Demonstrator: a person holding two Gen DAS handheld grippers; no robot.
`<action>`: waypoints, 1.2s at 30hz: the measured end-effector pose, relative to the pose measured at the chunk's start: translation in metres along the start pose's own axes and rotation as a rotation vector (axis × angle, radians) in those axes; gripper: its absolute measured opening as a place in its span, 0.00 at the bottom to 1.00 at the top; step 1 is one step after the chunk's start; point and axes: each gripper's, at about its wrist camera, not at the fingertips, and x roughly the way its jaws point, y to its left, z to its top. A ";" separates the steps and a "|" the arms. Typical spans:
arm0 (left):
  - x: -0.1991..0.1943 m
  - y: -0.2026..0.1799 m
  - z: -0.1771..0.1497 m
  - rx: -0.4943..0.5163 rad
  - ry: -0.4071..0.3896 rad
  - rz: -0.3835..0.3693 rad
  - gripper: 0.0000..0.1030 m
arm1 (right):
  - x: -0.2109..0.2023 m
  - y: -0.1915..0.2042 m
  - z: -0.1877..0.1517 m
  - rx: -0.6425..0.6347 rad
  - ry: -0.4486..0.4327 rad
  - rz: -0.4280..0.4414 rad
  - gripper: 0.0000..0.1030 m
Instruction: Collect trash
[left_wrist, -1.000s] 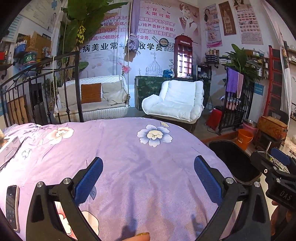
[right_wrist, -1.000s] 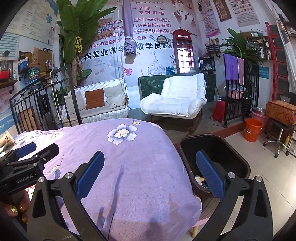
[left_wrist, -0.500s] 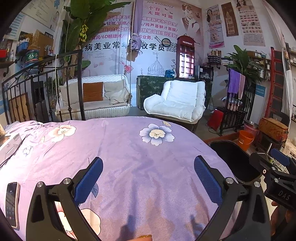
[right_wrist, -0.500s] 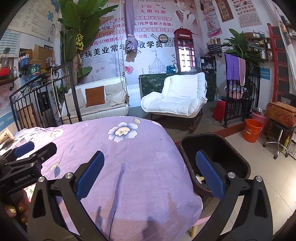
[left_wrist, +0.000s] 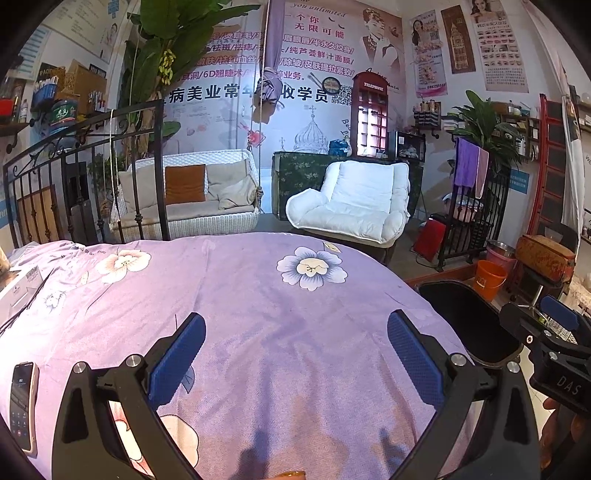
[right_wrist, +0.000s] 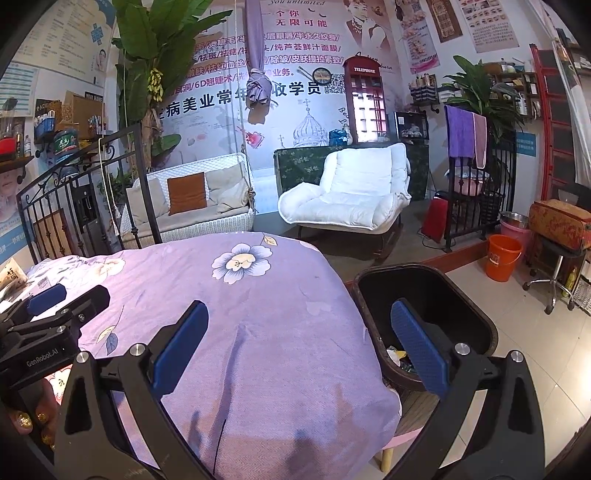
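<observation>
My left gripper (left_wrist: 295, 354) is open and empty above the purple flowered bedspread (left_wrist: 258, 295). My right gripper (right_wrist: 295, 343) is open and empty over the bed's right edge, its right finger in front of a black trash bin (right_wrist: 461, 291). The bin stands beside the bed and holds some scraps of trash (right_wrist: 397, 356) at its bottom. The bin also shows in the left wrist view (left_wrist: 469, 317), with the right gripper (left_wrist: 554, 343) at the far right. The left gripper shows at the left edge of the right wrist view (right_wrist: 51, 321).
A phone (left_wrist: 22, 402) lies on the bed at the left, near a white box (left_wrist: 22, 291). A snack packet (right_wrist: 13, 277) lies by the black iron headboard (left_wrist: 85, 177). Beyond the bed are a white armchair (right_wrist: 351, 192), a wicker swing sofa (right_wrist: 192, 203) and an orange bucket (right_wrist: 504, 258).
Both grippers have stayed open and empty. The views have shifted only slightly, the left gripper drifting a little left and down over the bedspread.
</observation>
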 end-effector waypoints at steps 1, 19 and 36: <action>0.000 0.000 0.000 0.001 0.001 0.001 0.95 | 0.001 0.000 0.000 0.002 0.002 0.002 0.95; -0.001 0.000 -0.002 -0.003 0.001 0.000 0.95 | 0.001 -0.001 0.001 0.000 0.003 0.006 0.95; -0.003 -0.001 -0.005 -0.005 0.006 0.000 0.95 | 0.002 -0.001 0.001 0.002 0.007 0.006 0.95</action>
